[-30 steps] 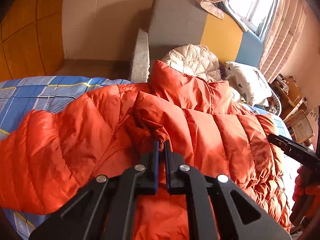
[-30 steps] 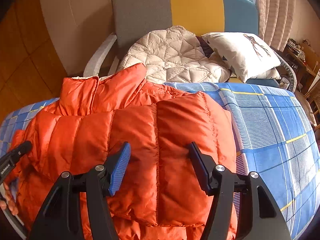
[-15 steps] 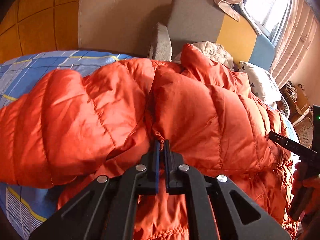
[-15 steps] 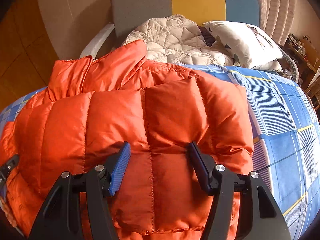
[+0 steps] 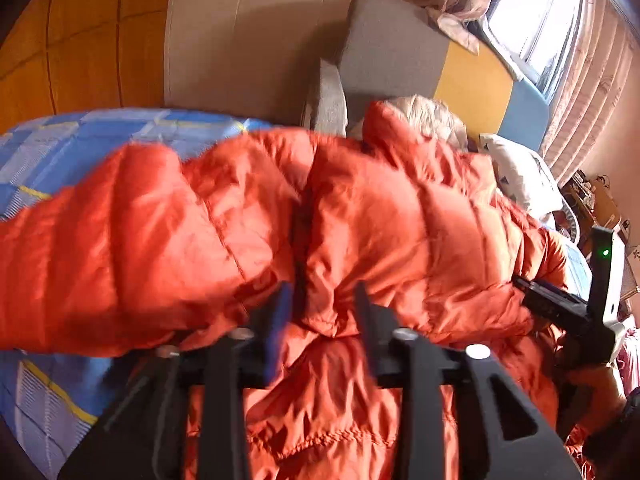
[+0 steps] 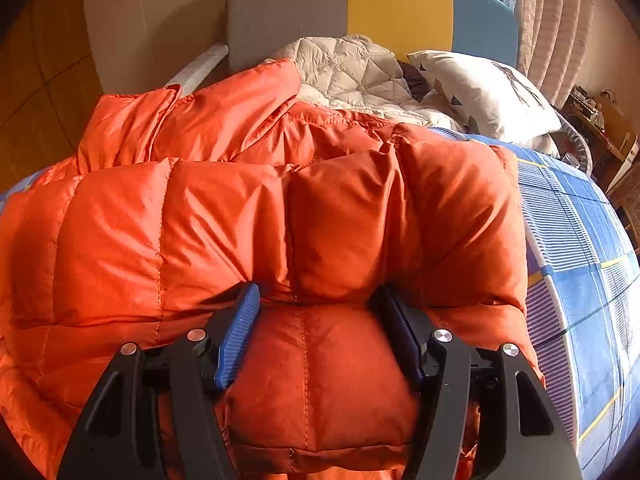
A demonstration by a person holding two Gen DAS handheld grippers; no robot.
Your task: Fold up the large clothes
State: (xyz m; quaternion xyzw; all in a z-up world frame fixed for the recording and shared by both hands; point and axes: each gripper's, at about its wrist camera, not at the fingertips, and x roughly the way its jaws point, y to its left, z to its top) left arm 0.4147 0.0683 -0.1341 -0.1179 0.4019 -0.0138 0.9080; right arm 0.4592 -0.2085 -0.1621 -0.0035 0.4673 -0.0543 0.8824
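**Left tongs let go, right tongs hold a fold of the jacket**

Nearest in the left wrist view, the left tongs point(image 5: 320, 304) have just been opening: the jaws now stand partly apart, blurred, with a ridge of the orange jacket point(image 5: 360, 220) between them, and the pads no longer pinch it. In the right wrist view the right tongs point(image 6: 316, 320) stand wider, and a thick puffy fold of the jacket point(image 6: 320, 216) fills the gap, bulging against both blue pads point(image 6: 236, 340); they grip that fold. The right tongs also show at the right edge of the left view point(image 5: 560, 308), against the jacket's side.

The jacket lies bunched on the bed point(image 6: 580, 248), on its blue checked cover, collar toward the far end. Beyond it lie a cream quilt point(image 6: 352, 68) and a pillow point(image 6: 484, 92), then the headboard point(image 6: 400, 4).
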